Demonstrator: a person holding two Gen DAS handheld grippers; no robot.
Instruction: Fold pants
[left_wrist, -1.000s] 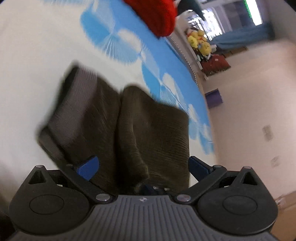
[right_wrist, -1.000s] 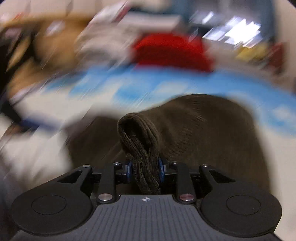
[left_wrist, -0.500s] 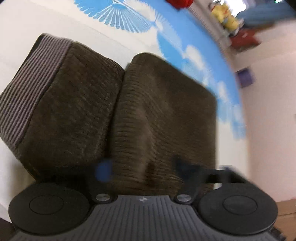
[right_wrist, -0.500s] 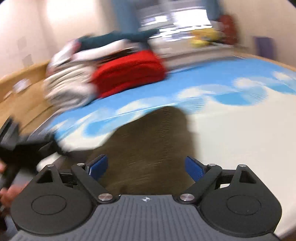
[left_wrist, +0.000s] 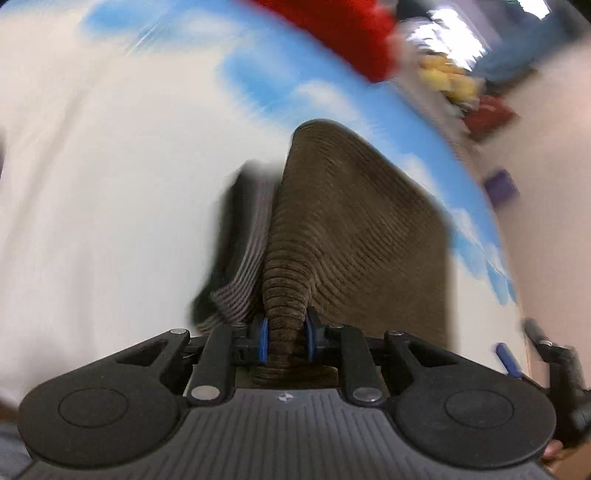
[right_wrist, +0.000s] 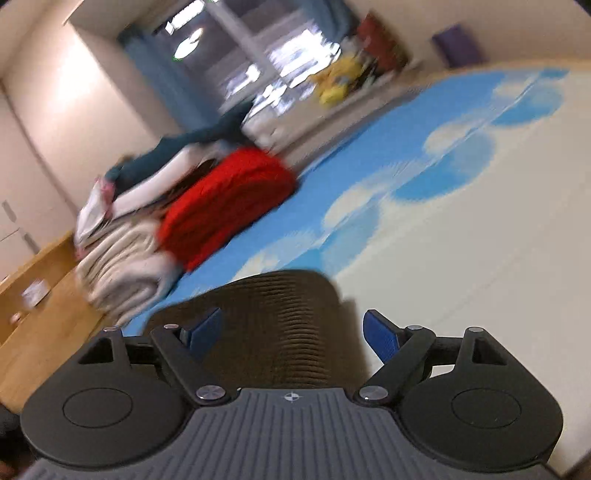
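Left gripper (left_wrist: 284, 338) clenched on a bunched fold of the brown corduroy pants (left_wrist: 354, 236); grey ribbed waistband (left_wrist: 247, 251) sags just left of the pinch. Pants lie on the white-and-blue bed sheet (left_wrist: 110, 184). Right gripper (right_wrist: 291, 334) released, fingers spread above the pants' edge. Red folded garment (right_wrist: 225, 206) well beyond.

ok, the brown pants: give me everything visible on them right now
The pants look like dark brown ribbed corduroy, folded into a thick bundle, with a grey striped waistband showing at their left side. They lie on the white-and-blue patterned sheet. The left claw is shut on a bunched fold at the near edge. The right claw is open over them, apparently not gripping.
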